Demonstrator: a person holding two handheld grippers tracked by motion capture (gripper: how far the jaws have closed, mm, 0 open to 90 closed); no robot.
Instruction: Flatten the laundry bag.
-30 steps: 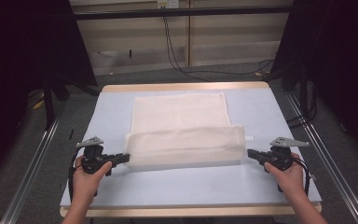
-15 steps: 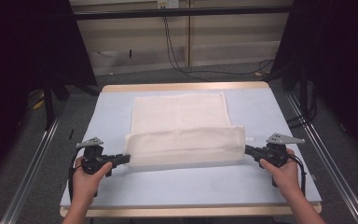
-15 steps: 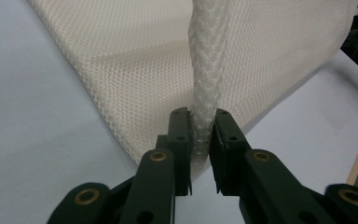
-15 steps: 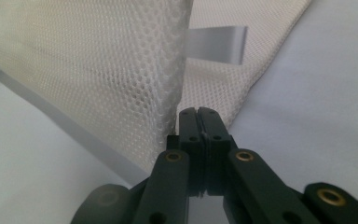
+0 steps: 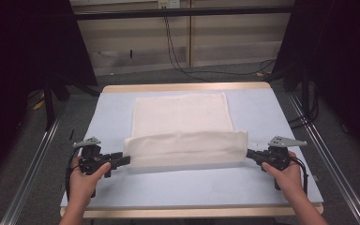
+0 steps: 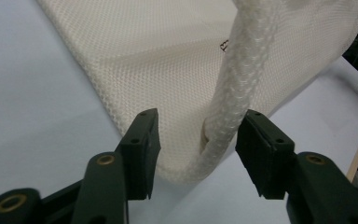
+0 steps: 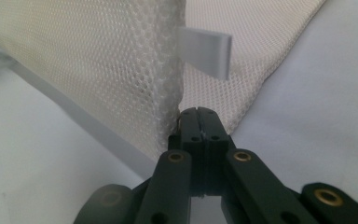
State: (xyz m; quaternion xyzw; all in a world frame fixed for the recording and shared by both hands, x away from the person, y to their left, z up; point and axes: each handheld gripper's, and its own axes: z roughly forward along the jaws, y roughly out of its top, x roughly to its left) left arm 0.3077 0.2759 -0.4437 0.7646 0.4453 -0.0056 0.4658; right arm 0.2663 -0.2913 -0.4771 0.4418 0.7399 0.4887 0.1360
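A cream towel (image 5: 180, 126) lies on the pale blue table (image 5: 272, 117), its far part spread flat and its near part folded back over itself, so that a doubled band runs across the table between the two grippers. The band's near edge lies on the table surface, well short of the table's near wooden rim.

The left gripper (image 5: 122, 160), held in the person's left hand (image 5: 86, 176), points at the band's left end. In the left gripper view its jaws stand apart, having just been opening, and the thick rolled hem of the towel (image 6: 235, 84) rises between them. The hem lies close to the right-hand pad (image 6: 261, 149) in that view, though the pads do not press on it; the left-hand pad is clear of the cloth.

The right gripper (image 5: 252, 153), in the right hand (image 5: 288, 176), meets the band's right end. In the right gripper view its jaws are pressed together with the towel's edge (image 7: 121, 70) pinched at their tips, the mesh weave standing up just beyond them. A small white label (image 7: 205, 53) sticks out from the hem above the jaws.

Both forearms come in from the near side of the table.
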